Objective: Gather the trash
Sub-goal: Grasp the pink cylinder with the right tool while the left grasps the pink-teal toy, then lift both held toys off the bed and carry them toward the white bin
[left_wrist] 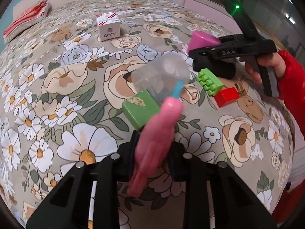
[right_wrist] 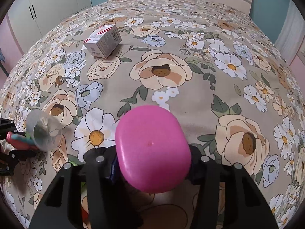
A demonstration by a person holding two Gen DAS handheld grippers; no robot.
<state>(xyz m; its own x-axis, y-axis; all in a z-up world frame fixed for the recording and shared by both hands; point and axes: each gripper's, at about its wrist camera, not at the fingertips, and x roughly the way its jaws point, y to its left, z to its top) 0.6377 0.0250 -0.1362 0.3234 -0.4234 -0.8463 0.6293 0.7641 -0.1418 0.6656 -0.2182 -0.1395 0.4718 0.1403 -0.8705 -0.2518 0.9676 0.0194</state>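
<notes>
Gripping a pink toothbrush handle (left_wrist: 154, 143), the left gripper (left_wrist: 152, 152) is closing tightly on it, its long axis running from near-left up to far-right, blue head poking into a tipped clear cup (left_wrist: 160, 78). The right gripper (right_wrist: 152, 164) is clamping partway around a pink cup (right_wrist: 152, 148), whose base is facing the right wrist camera. Still lying on the floral bed (left_wrist: 57, 87), judging by this, are a green block (left_wrist: 140, 108), studded green brick (left_wrist: 209, 82), red brick (left_wrist: 226, 97) and far white box (left_wrist: 108, 26); no bin is showing.
</notes>
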